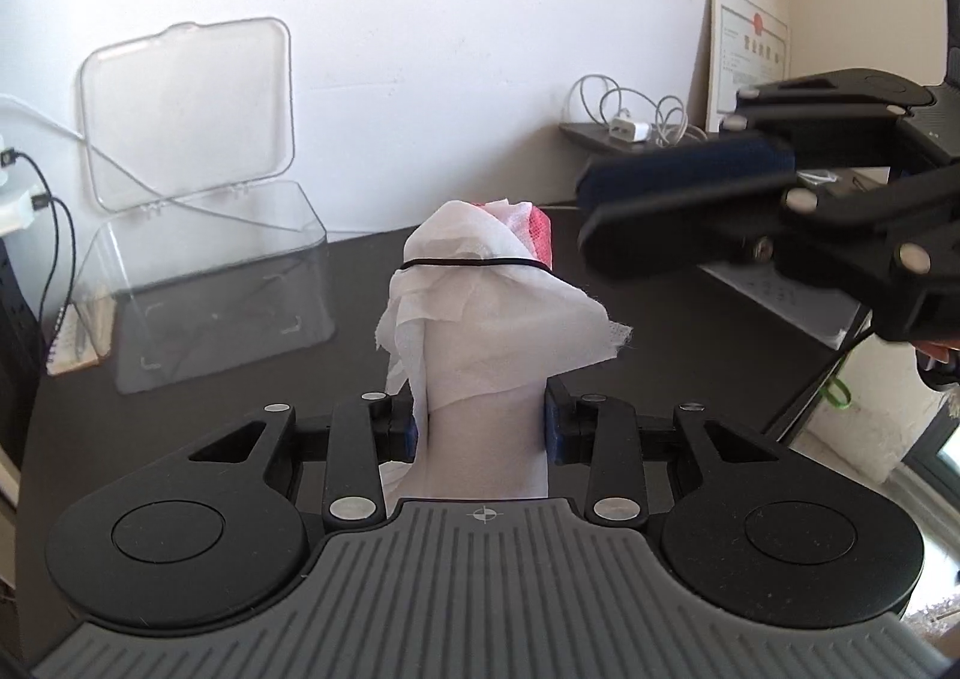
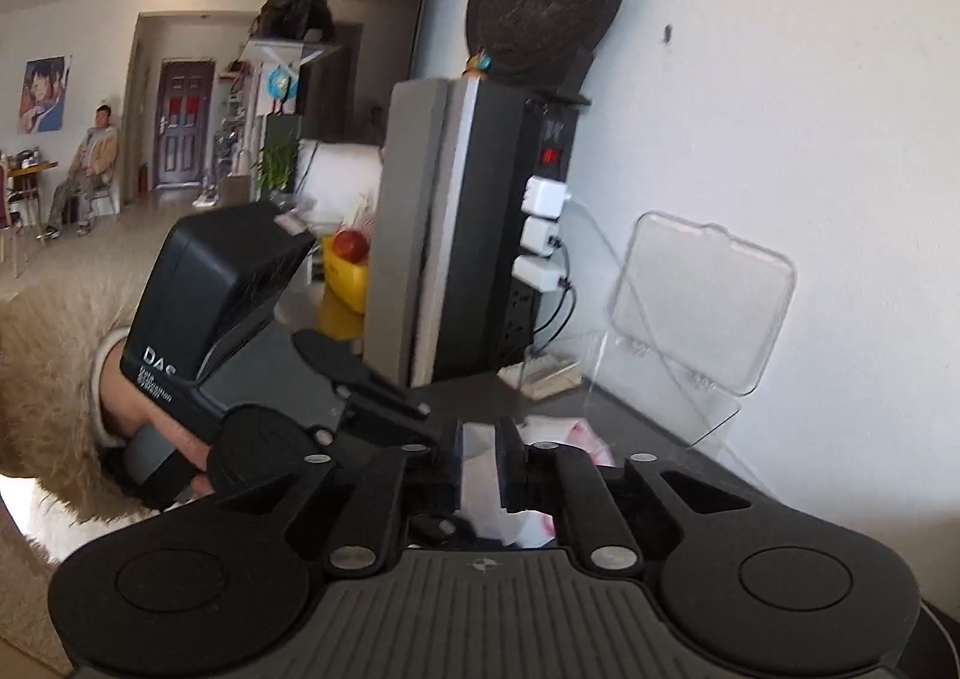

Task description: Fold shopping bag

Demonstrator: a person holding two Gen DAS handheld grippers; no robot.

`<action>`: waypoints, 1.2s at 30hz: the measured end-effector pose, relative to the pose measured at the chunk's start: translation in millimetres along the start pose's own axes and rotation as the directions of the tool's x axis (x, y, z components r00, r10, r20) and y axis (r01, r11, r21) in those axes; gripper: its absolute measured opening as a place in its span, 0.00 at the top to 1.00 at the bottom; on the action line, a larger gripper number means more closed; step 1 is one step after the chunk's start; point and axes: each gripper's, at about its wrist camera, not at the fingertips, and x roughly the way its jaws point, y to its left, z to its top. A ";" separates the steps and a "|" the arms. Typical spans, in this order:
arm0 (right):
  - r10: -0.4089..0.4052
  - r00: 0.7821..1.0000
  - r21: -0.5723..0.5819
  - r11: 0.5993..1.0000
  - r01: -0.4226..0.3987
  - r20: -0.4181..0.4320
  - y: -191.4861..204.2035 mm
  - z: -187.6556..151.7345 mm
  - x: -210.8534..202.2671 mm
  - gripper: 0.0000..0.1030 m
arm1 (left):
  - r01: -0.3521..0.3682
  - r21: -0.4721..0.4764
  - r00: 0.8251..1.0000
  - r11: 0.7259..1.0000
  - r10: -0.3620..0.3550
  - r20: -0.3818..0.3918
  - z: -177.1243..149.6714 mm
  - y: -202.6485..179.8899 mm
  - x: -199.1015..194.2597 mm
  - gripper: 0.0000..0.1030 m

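The shopping bag (image 1: 480, 319) is a white roll with red print at its top, upright, with a black elastic band (image 1: 474, 262) around its upper part. My left gripper (image 1: 483, 430) is shut on the roll's lower part, its blue pads pressing both sides. My right gripper (image 1: 585, 214) hangs to the right of the roll's top, pointing left and clear of it. Its jaws stand narrowly apart with nothing between them. In the right wrist view the right gripper (image 2: 485, 463) shows the same narrow gap, and the bag (image 2: 570, 433) lies beyond its fingers.
A clear plastic box (image 1: 210, 283) with its lid up stands at the back left of the dark table (image 1: 660, 331). A power strip tower with chargers (image 2: 540, 235), a shelf of cables (image 1: 630, 129) and a framed certificate (image 1: 750, 60) stand by the wall. A seated person (image 2: 90, 162) is far off.
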 end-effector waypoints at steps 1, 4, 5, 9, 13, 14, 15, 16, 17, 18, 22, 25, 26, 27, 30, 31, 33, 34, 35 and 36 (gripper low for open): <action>-0.031 0.999 -0.043 0.999 0.030 -0.011 4.0 -2.0 2.7 0.81 | -0.004 0.005 1.000 1.000 0.004 -0.005 -0.2 -1.6 0.4 0.64; -0.041 0.997 -0.113 0.993 0.034 -0.059 12.8 -6.5 15.2 0.84 | -0.016 0.027 1.000 1.000 0.017 -0.015 0.1 -7.3 0.7 0.64; -0.043 0.997 -0.135 0.990 0.033 -0.071 15.5 -7.5 19.0 0.84 | -0.019 0.039 1.000 0.999 0.020 -0.016 1.2 -10.0 -0.2 0.64; -0.066 0.993 -0.209 0.977 0.045 -0.096 21.0 -11.4 28.2 0.83 | -0.037 0.099 0.999 0.994 0.035 0.023 3.4 -20.3 -5.6 0.64; -0.069 0.991 -0.196 0.980 0.046 -0.116 20.6 -10.1 26.7 0.89 | -0.046 0.135 0.998 0.990 0.040 0.048 3.0 -27.7 -7.9 0.64; -0.081 0.990 -0.192 0.980 0.057 -0.117 21.4 -10.9 27.0 0.90 | -0.053 0.144 0.998 0.988 0.047 0.049 2.9 -29.8 -8.0 0.64; -0.089 0.989 -0.176 0.982 0.068 -0.116 22.2 -12.0 27.2 0.91 | -0.060 0.153 0.997 0.986 0.053 0.050 2.9 -31.9 -8.2 0.64; -0.088 0.989 -0.150 0.986 0.070 -0.118 21.7 -12.9 27.1 0.92 | -0.061 0.154 0.997 0.986 0.054 0.046 2.2 -32.3 -7.6 0.64; -0.082 0.989 -0.121 0.990 0.067 -0.122 20.2 -13.5 26.7 0.92 | -0.059 0.152 0.998 0.987 0.053 0.042 1.0 -32.0 -6.7 0.64; -0.061 0.991 -0.071 0.996 0.053 -0.123 16.6 -13.6 25.7 0.94 | -0.058 0.149 0.998 0.987 0.053 0.039 -0.2 -31.6 -6.0 0.64; 0.016 0.993 0.022 1.000 -0.014 -0.121 14.3 -11.3 22.1 0.94 | -0.061 0.136 0.998 0.989 0.058 0.025 -0.9 -31.1 -2.6 0.64; 0.017 0.992 -0.033 0.999 -0.022 -0.122 24.1 -8.5 20.7 0.94 | -0.059 0.117 0.998 0.991 0.058 0.017 0.2 -28.8 -1.7 0.64; 0.023 0.991 -0.052 0.998 -0.030 -0.132 27.2 -8.1 20.7 0.94 | -0.045 0.091 0.999 0.995 0.044 0.009 1.0 -26.0 -1.9 0.65; 0.031 0.989 -0.073 0.996 -0.042 -0.148 30.4 -7.8 21.4 0.94 | -0.042 0.073 0.999 0.996 0.042 0.006 1.5 -23.3 -1.7 0.65; 0.060 0.985 -0.048 0.996 -0.069 -0.163 32.3 -8.3 24.9 0.94 | -0.044 0.043 0.999 0.998 0.043 0.016 1.6 -16.3 0.3 0.65; 0.062 0.986 -0.028 0.997 -0.067 -0.156 29.6 -7.3 25.3 0.95 | -0.034 0.038 0.999 0.999 0.033 0.022 1.8 -14.7 0.3 0.65; 0.101 0.987 0.071 0.993 -0.092 -0.121 16.8 -2.9 20.5 0.94 | -0.015 0.038 0.999 0.999 0.013 0.041 2.5 -12.8 -1.5 0.64; 0.123 0.987 0.127 0.986 -0.110 -0.100 9.5 -0.5 17.4 0.89 | -0.008 0.017 0.999 1.000 0.007 0.045 1.5 -8.6 -1.6 0.64; 0.126 0.989 0.163 0.980 -0.112 -0.078 4.5 0.8 13.3 0.86 | 0.003 -0.012 0.999 1.000 -0.002 0.048 0.1 -3.4 -1.6 0.64; 0.116 0.992 0.187 0.977 -0.104 -0.056 1.0 1.3 8.5 0.76 | 0.014 -0.041 0.999 0.999 -0.012 0.052 -1.3 1.9 -1.5 0.64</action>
